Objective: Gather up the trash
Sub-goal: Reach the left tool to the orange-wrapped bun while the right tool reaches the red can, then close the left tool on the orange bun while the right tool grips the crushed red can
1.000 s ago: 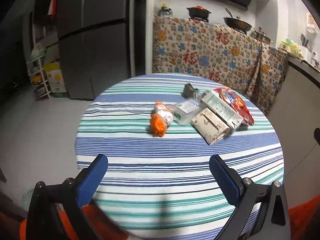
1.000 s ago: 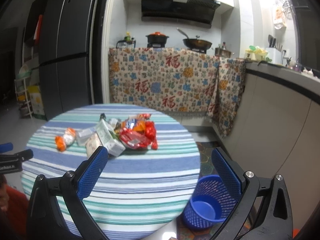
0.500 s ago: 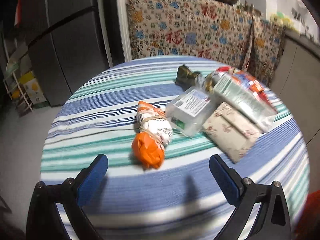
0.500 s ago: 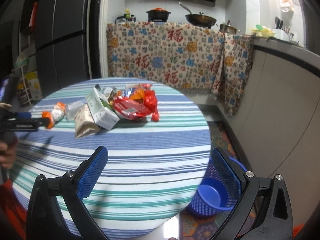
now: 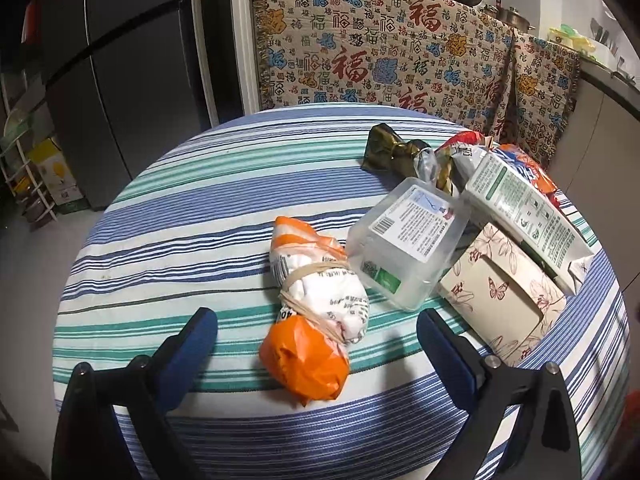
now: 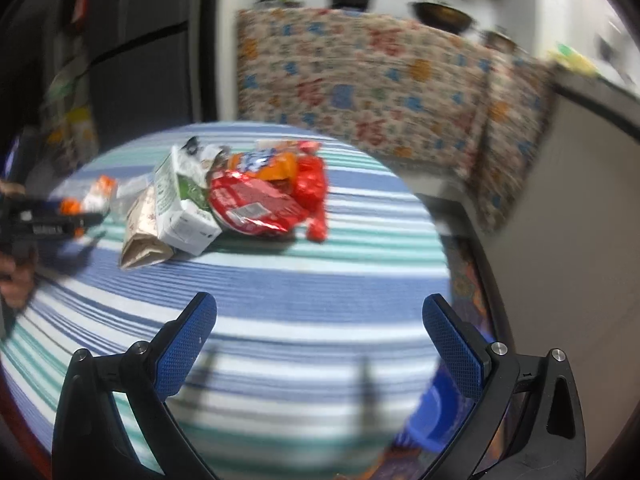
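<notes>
On the round striped table lies a pile of trash. An orange and white bag bundle tied with rubber bands lies nearest, between the fingers of my left gripper. Its jaws are closing and the pads stand apart from the bundle. Behind it are a clear plastic container, a floral box, a green and white carton and a dark foil wrapper. Red snack bags lie at the pile's right. My right gripper hangs open over bare cloth, nothing between its fingers.
A blue mesh basket stands on the floor by the table's right edge. A grey fridge and a wire rack are at the left. A patterned cloth covers the counter behind.
My left gripper came forward and down, so the bundle now lies between its fingers, which have narrowed slightly. My right gripper sank toward the table, and its view is blurred by motion.
</notes>
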